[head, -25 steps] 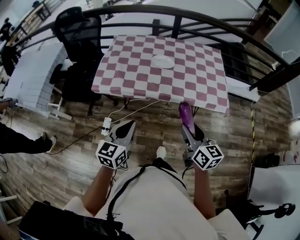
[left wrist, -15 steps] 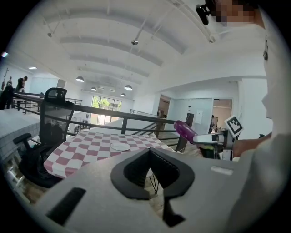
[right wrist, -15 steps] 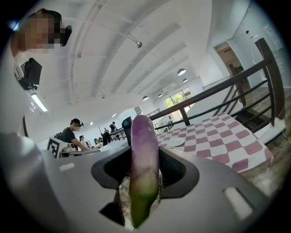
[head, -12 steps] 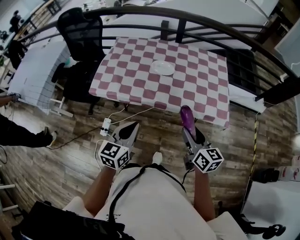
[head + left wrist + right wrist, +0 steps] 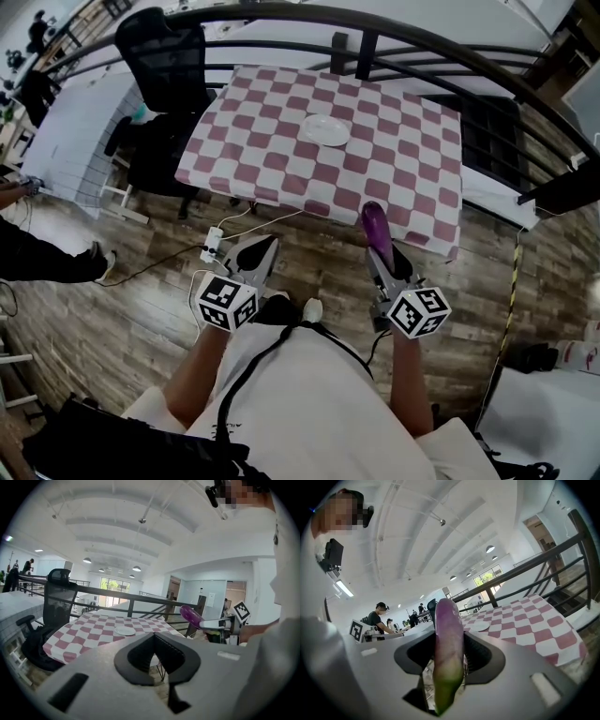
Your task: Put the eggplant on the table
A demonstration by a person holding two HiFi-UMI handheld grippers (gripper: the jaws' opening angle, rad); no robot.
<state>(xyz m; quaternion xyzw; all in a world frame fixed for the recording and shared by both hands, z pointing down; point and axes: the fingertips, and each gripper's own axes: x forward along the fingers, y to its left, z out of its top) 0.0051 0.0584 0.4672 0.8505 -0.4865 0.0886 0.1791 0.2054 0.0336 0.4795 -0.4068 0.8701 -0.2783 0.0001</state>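
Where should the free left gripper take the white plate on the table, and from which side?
Probably at its near rim: the plate lies flat and shallow on the table, so only the edge offers the jaws a pinch. Come in low from the near side, one jaw above the rim, one below.

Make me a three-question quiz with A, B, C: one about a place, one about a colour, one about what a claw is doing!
1. Where is the white plate?
A on the checked table
B in a sink
C on a shelf
2. What colour is the eggplant?
A orange
B purple
C white
3. What is the right claw doing?
A hanging empty
B gripping the eggplant
C gripping a spoon
Answers: A, it sits mid-table; B, its skin is purple; B, the claw clamps its sides.
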